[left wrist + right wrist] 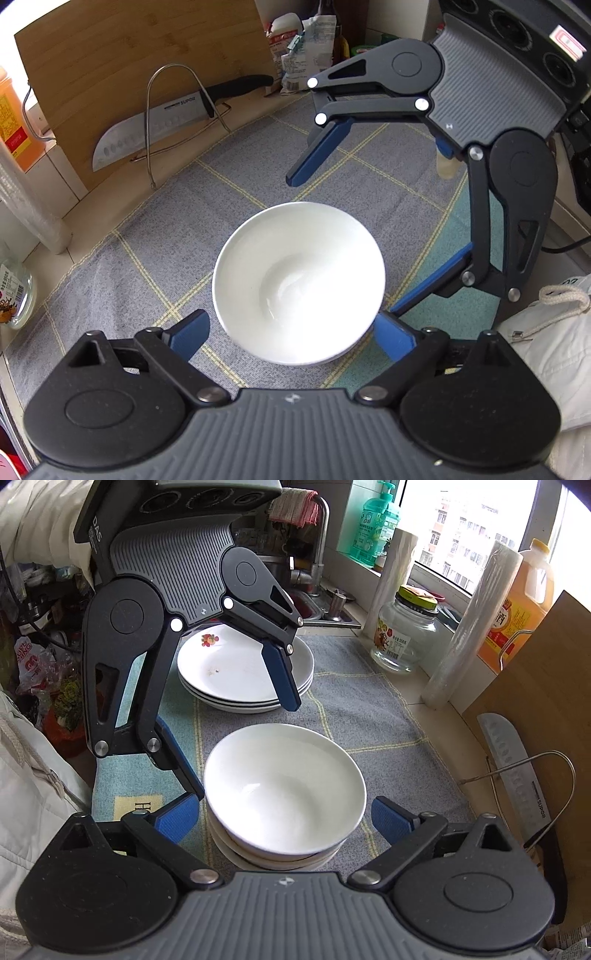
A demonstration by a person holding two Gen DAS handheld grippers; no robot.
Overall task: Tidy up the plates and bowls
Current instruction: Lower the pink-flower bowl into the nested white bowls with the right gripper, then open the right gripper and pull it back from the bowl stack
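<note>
A stack of white bowls [284,794] stands on a grey checked cloth [369,716] that covers the counter, and both grippers flank it. In the right wrist view the stack shows 3 bowls nested, the top one sitting clean and upright inside the lower 2. The right gripper [284,818] has its jaws wide apart on either side of the stack; its blue pads [389,818] stand just beside the bowl walls without pressing on them. The left gripper [291,338] is also spread, with 1 pad on each side of the top bowl's near rim; its pads sit close to the rim, and neither visibly squeezes it. In the right wrist view the left gripper [240,749] reaches down from above the stack, one finger beside the bowl's rim and the other hanging over the cloth between the bowls and the plates. A stack of 3 white plates [243,672] lies farther along the cloth toward the sink [325,605], well apart from the bowls; the top plate carries a small coloured motif and a few specks. Along the counter's back edge stand a glass jar [402,635], 2 rolls of film [465,627], an orange bottle [517,605] and a wooden board [140,74]. A knife [155,125] rests in a wire rack [177,107] against the board. A pale sleeve [546,350] shows at the cloth's near edge.
</note>
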